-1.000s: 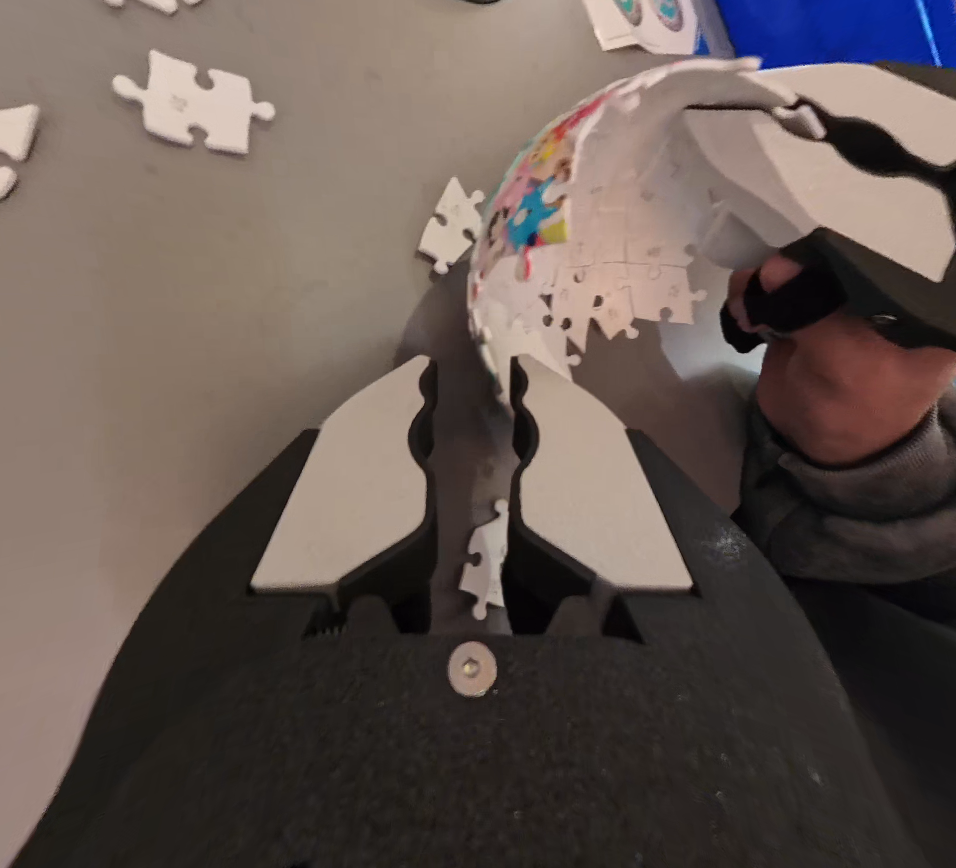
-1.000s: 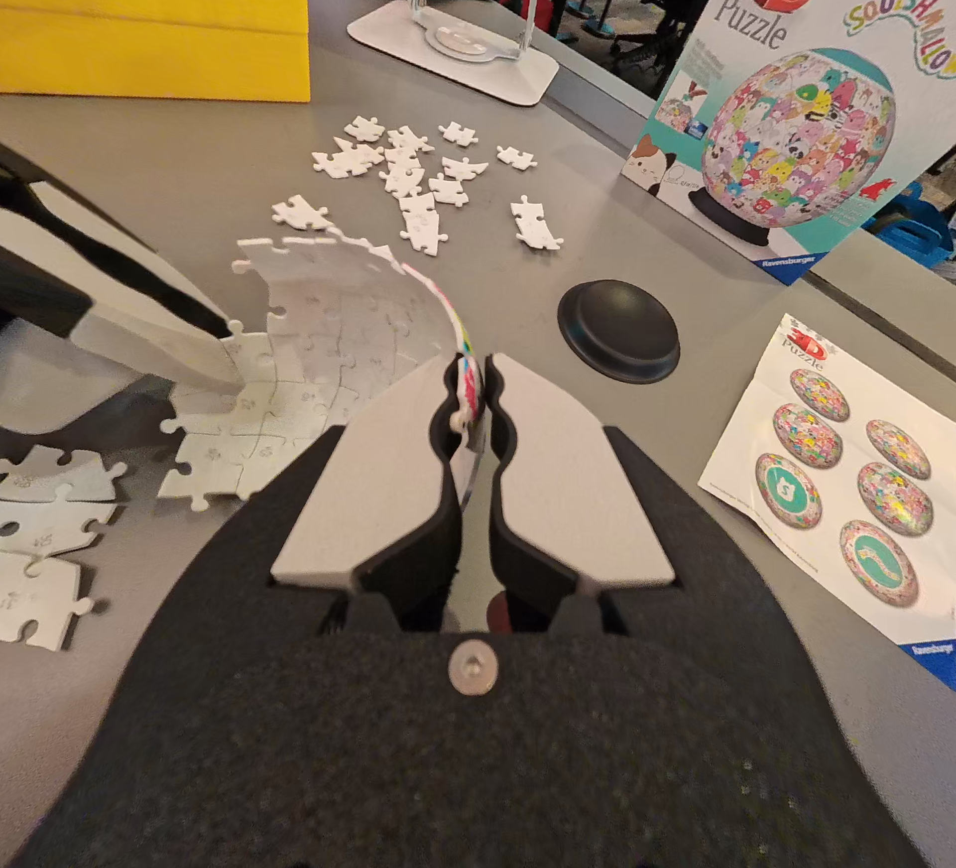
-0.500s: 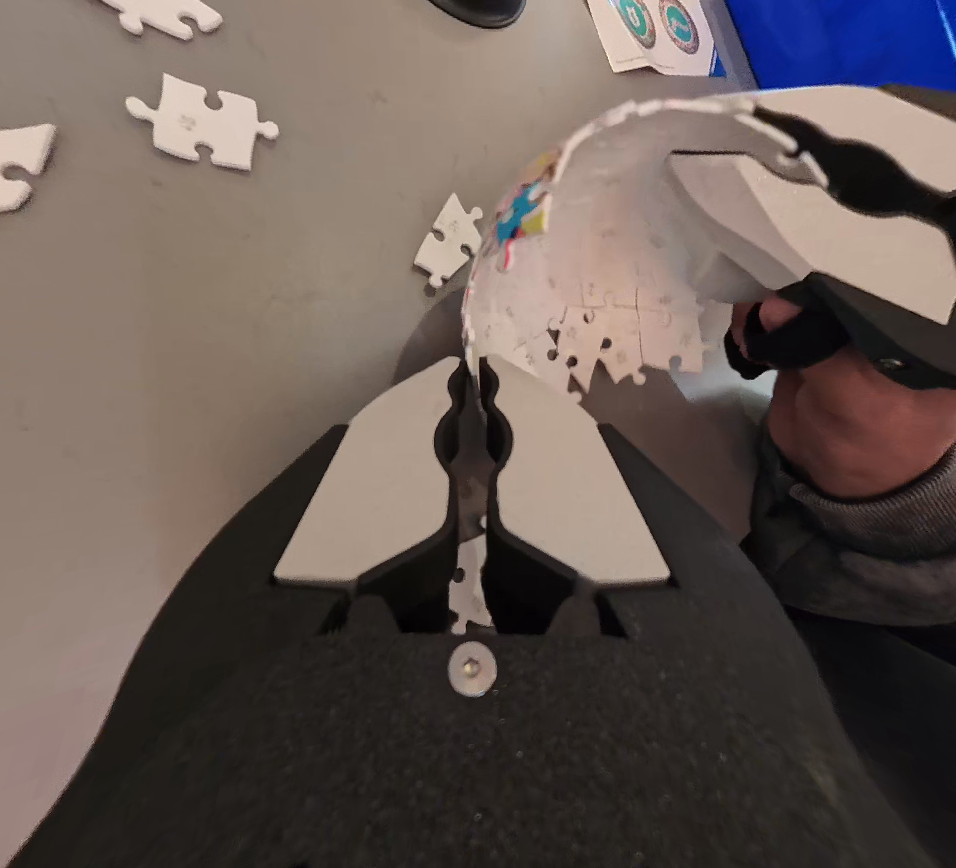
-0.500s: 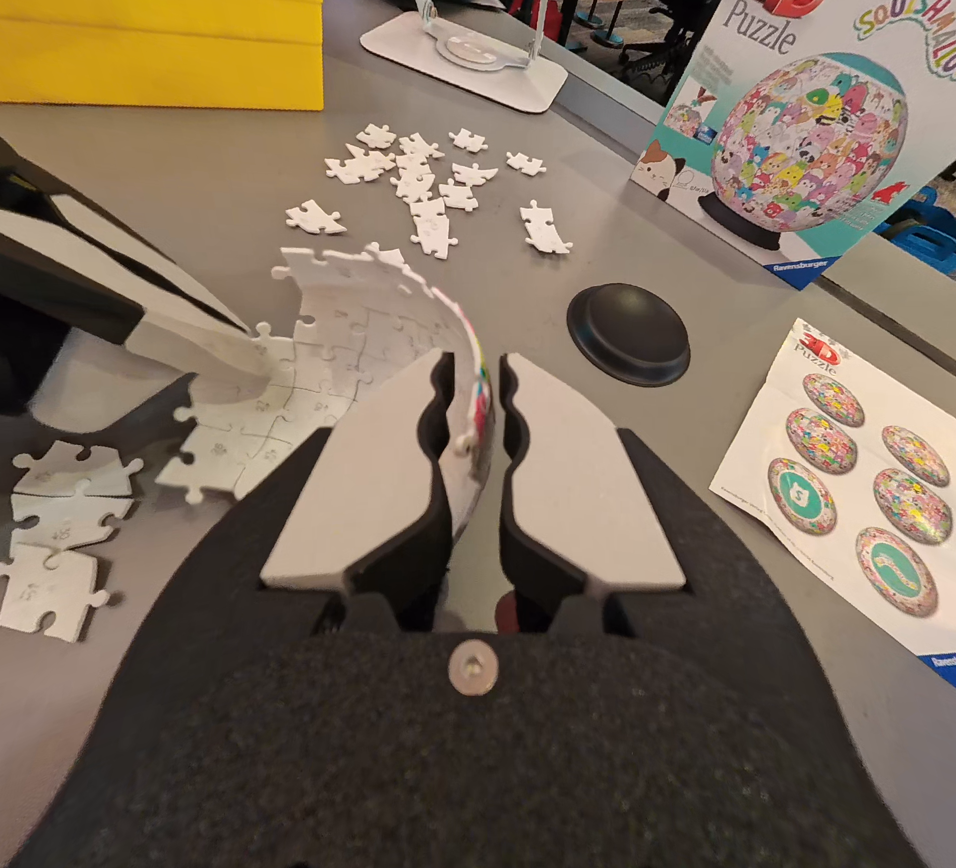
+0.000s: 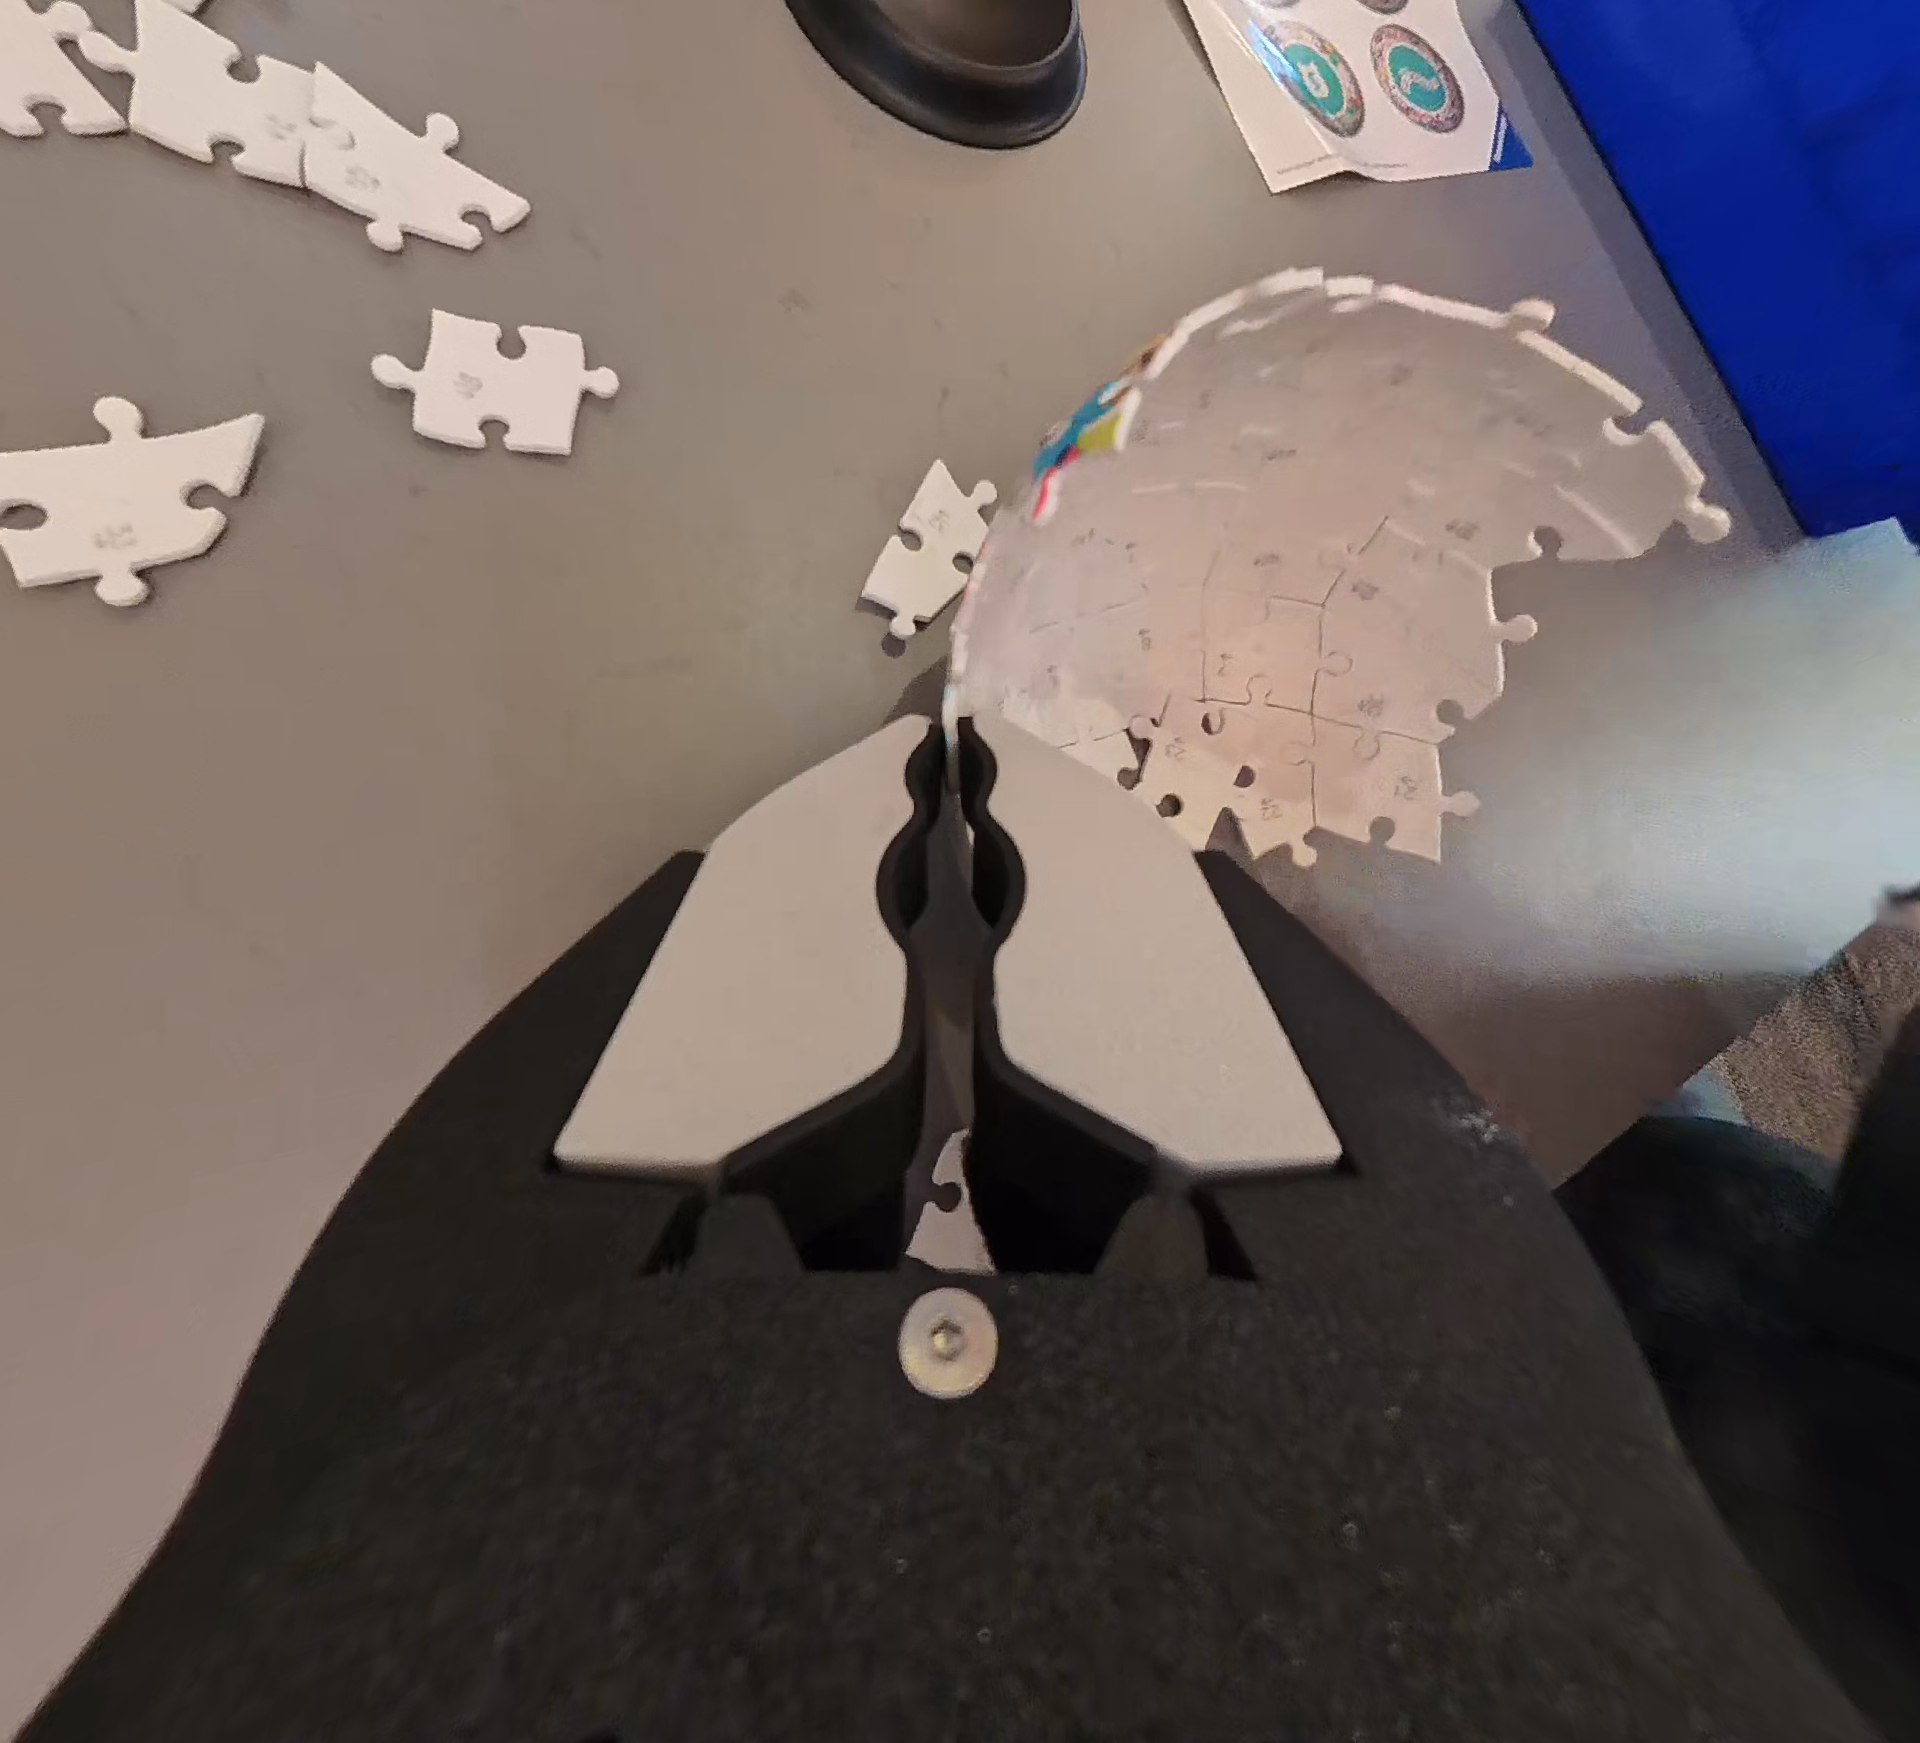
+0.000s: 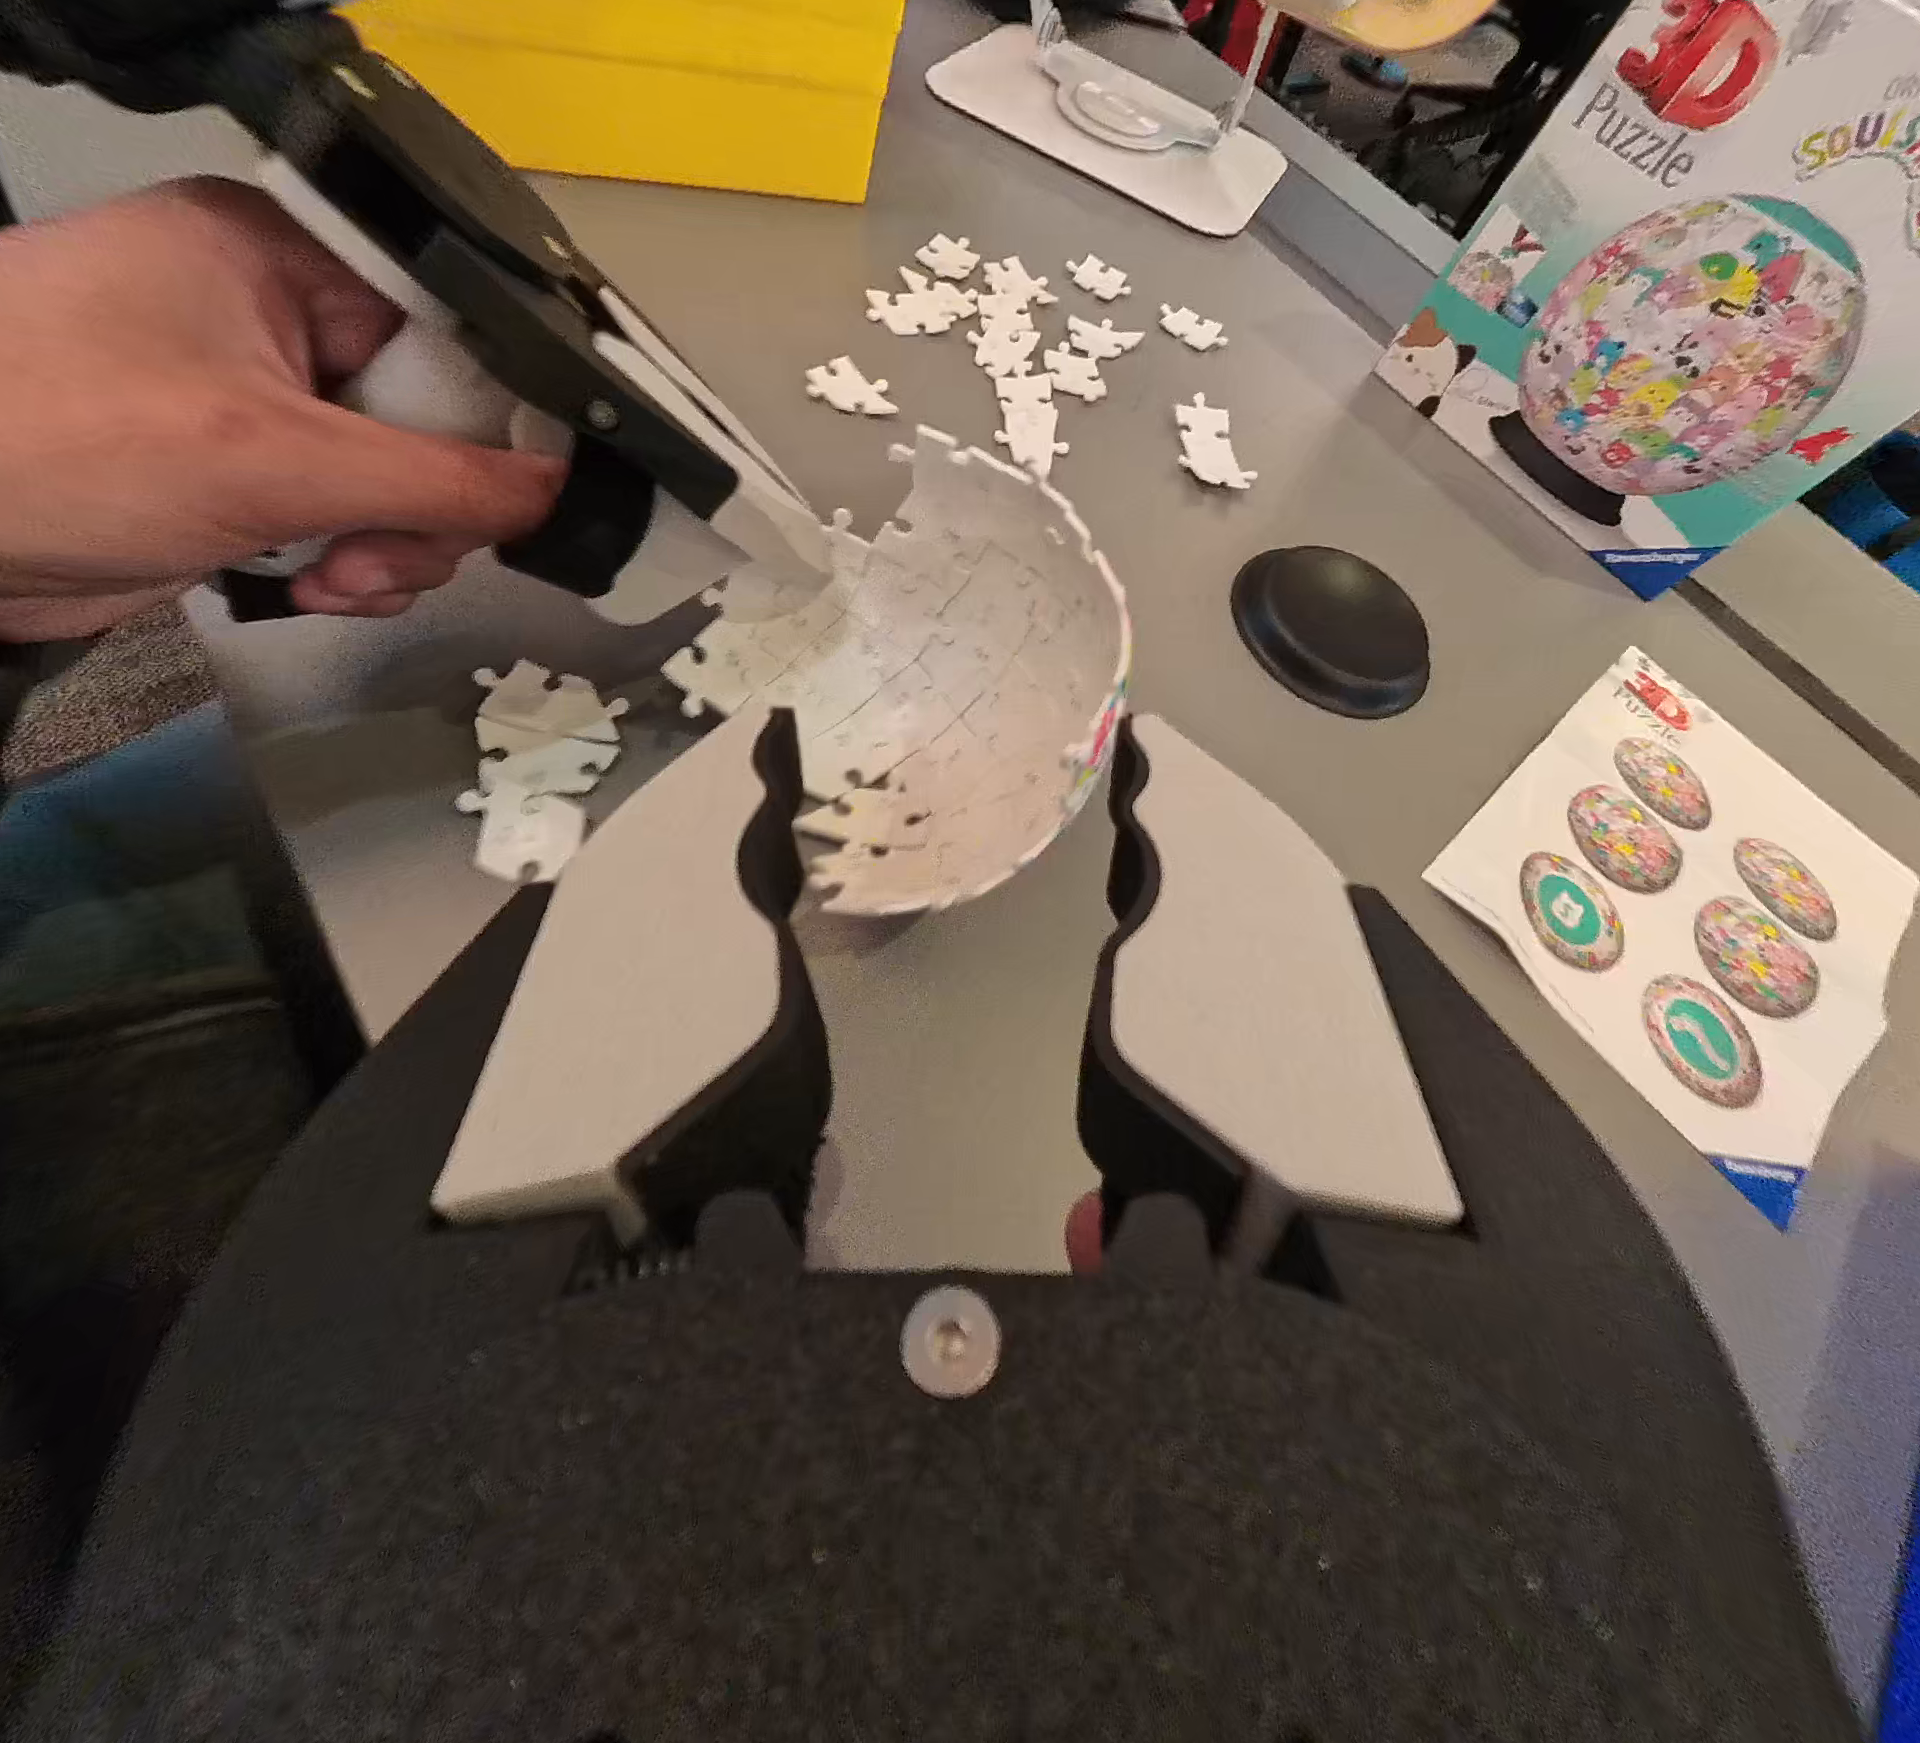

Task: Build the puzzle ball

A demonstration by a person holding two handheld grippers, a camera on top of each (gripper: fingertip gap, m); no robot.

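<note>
Worktop [image 6: 1403,498] grey, loose pieces [image 6: 1023,343] scattered far side. Half-built ball shell [image 6: 966,654] held just above worktop. Left hand-held gripper [image 5: 951,748] pinching shell rim; right hand-held gripper [image 6: 951,758] spread, empty. Advice: keep pinch steady, fetch next piece, press tabs gently.

Grey table [image 5: 727,363], scattered white pieces [image 5: 499,384]
</note>
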